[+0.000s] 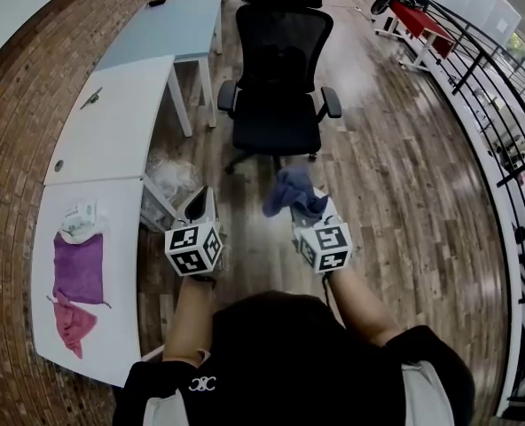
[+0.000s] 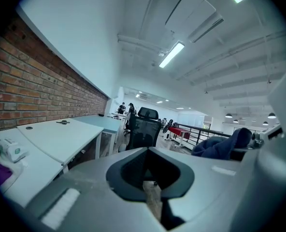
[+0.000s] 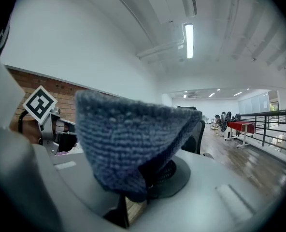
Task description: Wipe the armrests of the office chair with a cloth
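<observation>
Evidently readied for wiping, the bunched blue knitted cloth (image 1: 291, 189) is pinched in the right claw (image 1: 311, 204); the left claw (image 1: 200, 204) is pressed together, empty; both are well short of the black mesh office chair (image 1: 280, 69).

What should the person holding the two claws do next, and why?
Probably carry the blue cloth, clamped in the right claw, forward to an armrest of the office chair: the chair stands ahead, apart from both claws. The left claw is shut and empty.
</observation>
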A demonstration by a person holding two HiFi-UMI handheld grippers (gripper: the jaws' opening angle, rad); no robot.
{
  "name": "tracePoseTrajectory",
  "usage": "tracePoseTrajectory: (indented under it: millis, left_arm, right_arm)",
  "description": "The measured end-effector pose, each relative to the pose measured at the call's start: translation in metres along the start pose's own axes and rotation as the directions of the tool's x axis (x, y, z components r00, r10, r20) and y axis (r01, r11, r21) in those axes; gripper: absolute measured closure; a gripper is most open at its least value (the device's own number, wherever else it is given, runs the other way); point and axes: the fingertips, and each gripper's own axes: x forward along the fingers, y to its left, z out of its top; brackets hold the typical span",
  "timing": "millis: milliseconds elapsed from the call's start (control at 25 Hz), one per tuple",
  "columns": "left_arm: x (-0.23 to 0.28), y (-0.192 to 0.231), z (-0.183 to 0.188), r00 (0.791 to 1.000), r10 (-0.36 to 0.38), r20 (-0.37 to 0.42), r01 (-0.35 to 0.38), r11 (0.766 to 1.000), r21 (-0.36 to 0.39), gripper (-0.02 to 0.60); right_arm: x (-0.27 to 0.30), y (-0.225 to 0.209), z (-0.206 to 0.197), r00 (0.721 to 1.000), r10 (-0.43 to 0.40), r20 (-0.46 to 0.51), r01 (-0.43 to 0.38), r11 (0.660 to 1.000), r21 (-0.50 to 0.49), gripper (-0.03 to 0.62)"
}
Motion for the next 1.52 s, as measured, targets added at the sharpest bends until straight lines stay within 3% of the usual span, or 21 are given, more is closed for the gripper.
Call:
tracePoseTrajectory:
  millis: [440,760,960,1240,1520]
  left_arm:
    - [0.005,0.029,-0.013,0.998,-0.044,-0.043,0.046,0.998,0.039,0.575]
    - [0.025,0.056,-0.021,0.998,-0.012,-0.068,0.014,1.0,0.024,0.575]
    - [0.063,0.064,-0.016,0.997,0.001,-0.08,0.004,0.999,0.053,0.575]
    - [0.141,0.071,0.018,0.997,0.015,-0.077,-0.011,0.998,0.056,0.575]
    - [0.207,0.06,0.039,0.995,0.05,-0.091,-0.043,0.996,0.074,0.575]
  right_arm:
    - [0.005,0.017,-0.016,0.997,-0.077,-0.022,0.077,0.997,0.003,0.533]
    - [0.04,0.013,-0.022,0.998,-0.058,-0.038,0.058,0.998,0.004,0.533]
    - [0.082,-0.009,-0.026,0.998,-0.046,-0.039,0.046,0.999,0.024,0.533]
    - [0.15,-0.054,-0.001,1.0,-0.017,-0.01,0.017,0.999,0.03,0.533]
    - [0.203,-0.112,0.005,0.999,0.025,-0.043,-0.023,0.998,0.063,0.533]
